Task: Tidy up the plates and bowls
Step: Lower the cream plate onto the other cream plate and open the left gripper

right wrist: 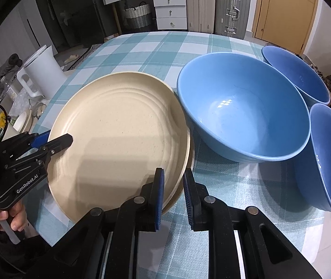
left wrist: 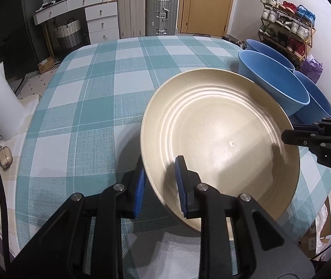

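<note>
The left tongs (left wrist: 159,187) grip the near rim of a cream plate (left wrist: 221,139), one blue pad under it and one inside, holding it tilted above the checked worktop (left wrist: 84,107). The right tongs (right wrist: 173,195) straddle the opposite rim; whether they pinch it cannot be told. A second cream plate's edge (right wrist: 186,174) shows beneath. Three blue bowls (right wrist: 242,114) stand just beside
</note>
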The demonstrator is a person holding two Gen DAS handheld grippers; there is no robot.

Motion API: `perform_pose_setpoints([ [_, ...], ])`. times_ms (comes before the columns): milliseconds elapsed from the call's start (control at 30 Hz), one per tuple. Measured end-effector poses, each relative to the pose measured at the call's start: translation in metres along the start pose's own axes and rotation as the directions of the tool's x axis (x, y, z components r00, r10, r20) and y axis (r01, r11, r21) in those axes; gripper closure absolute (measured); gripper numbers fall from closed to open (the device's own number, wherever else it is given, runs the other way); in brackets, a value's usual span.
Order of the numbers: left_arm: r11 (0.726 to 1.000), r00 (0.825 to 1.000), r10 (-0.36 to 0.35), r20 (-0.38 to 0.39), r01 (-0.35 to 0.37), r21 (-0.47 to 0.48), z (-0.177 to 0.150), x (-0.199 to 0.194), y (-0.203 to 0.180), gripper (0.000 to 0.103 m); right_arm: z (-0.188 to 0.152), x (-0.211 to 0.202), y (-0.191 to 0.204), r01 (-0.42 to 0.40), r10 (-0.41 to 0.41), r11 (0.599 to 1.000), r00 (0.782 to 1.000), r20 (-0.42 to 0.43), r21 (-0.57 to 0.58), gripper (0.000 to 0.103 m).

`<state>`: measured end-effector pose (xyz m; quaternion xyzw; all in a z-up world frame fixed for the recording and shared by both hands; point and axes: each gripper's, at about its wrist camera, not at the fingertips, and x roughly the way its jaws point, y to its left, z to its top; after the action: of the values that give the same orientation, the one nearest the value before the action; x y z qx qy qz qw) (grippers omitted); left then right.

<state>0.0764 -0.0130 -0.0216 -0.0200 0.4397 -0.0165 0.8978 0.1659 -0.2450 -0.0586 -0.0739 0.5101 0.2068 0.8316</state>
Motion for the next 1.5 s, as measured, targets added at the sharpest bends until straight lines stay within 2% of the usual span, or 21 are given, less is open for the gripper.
perform_pose_setpoints([
  [833, 0.999, 1.0, 0.024, -0.019, -0.024, 0.023, -0.007, 0.01, -0.007, 0.08, -0.001, 0.011, 0.004, 0.072, -0.072, 0.997, 0.997, 0.004, -0.035, 0.084],
  [1133, 0.995, 0.998, 0.068, -0.011, -0.067, 0.076, -0.009, 0.009, -0.016, 0.078, -0.003, 0.016, 0.008, 0.099, -0.099, 0.994, 0.995, 0.012, -0.052, 0.084],
  [1333, 0.995, 0.998, 0.062, -0.017, -0.06, 0.074, -0.009, 0.01, -0.016, 0.076, -0.005, 0.019, 0.007, 0.098, -0.098, 0.994, 0.995, 0.012, -0.047, 0.084],
  [1500, 0.999, 0.999, 0.01, -0.031, -0.009, 0.036, -0.009, 0.01, -0.009, 0.071, -0.007, 0.018, 0.006, 0.08, -0.079, 0.996, 0.997, 0.022, -0.047, 0.082],
])
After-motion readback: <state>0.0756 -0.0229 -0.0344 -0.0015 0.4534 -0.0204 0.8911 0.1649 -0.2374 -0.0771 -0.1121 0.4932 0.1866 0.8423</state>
